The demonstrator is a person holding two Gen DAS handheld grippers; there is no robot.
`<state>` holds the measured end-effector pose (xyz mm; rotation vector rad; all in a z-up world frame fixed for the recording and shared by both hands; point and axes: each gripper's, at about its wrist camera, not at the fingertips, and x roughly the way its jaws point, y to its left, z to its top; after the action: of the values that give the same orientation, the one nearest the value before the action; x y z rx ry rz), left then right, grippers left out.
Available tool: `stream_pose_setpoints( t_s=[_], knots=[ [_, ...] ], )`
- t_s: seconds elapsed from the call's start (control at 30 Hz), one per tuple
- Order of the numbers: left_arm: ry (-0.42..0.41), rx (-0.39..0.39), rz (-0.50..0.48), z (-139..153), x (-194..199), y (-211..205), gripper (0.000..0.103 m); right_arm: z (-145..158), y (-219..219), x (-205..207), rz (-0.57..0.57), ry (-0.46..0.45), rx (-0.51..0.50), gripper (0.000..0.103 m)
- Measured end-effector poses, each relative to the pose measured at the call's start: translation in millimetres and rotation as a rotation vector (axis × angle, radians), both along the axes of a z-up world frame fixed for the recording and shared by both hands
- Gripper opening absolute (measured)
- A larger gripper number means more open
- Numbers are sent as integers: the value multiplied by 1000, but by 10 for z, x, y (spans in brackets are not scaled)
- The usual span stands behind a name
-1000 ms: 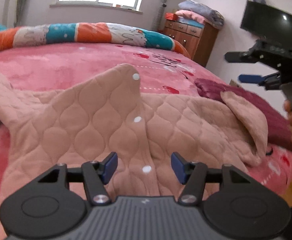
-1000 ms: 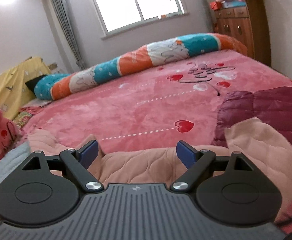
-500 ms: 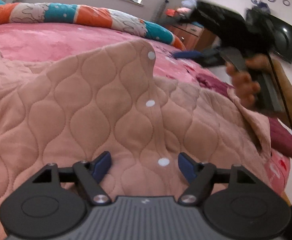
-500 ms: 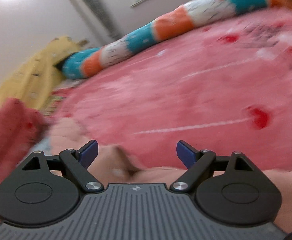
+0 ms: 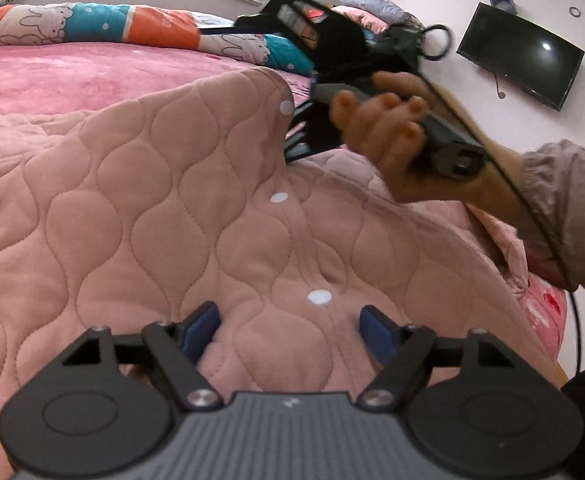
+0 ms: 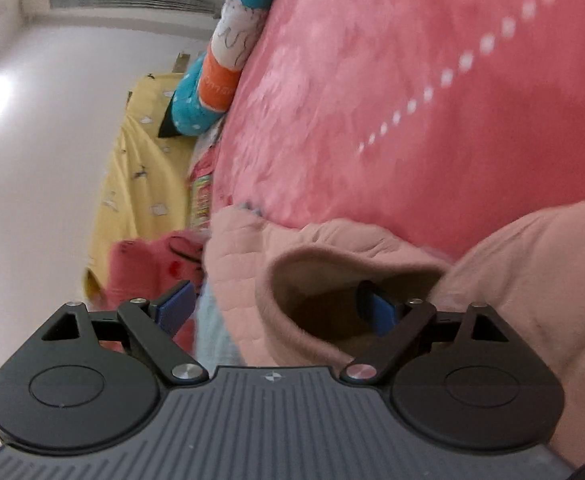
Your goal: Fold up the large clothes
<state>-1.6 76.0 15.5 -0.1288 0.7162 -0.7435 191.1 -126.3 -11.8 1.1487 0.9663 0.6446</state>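
Jaws released, left just widened — pink quilted jacket (image 5: 196, 208) under left, collar fold between right.

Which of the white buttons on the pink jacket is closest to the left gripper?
The lowest button on the pink jacket, lying just beyond the left gripper; the other two sit higher up.

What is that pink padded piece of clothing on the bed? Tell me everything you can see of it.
The pink jacket is soft quilted fabric stitched in wavy lines, with white snap buttons down its front. It lies spread over the pink blanket, one part peaked upward. The left gripper sits low over its front, jaws open after widening. The right gripper is open too, one finger inside a fuzzy-lined opening, probably a cuff.
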Motion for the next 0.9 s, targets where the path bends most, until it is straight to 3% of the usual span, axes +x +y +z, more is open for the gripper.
stream_pose_setpoints(
  t_s=[0.2, 0.43, 0.57, 0.7, 0.9],
  knots=[
    [-7, 3, -14, 12, -13, -23, 82, -50, 103, 197, -37, -18, 151, 103],
    [-32, -2, -26, 9, -27, -24, 86, 437, 56, 198, -177, -188, 86, 103],
    [-86, 7, -55, 44, -94, -67, 98, 997, 213, 107, -125, -407, 26, 103],
    [-107, 40, -67, 11, -135, -80, 101, 1377, 442, 100, -35, -581, -101, 103],
    [-41, 14, -63, -50, -34, -52, 101, 930, 447, 461, -22, -425, -250, 103]
  ],
)
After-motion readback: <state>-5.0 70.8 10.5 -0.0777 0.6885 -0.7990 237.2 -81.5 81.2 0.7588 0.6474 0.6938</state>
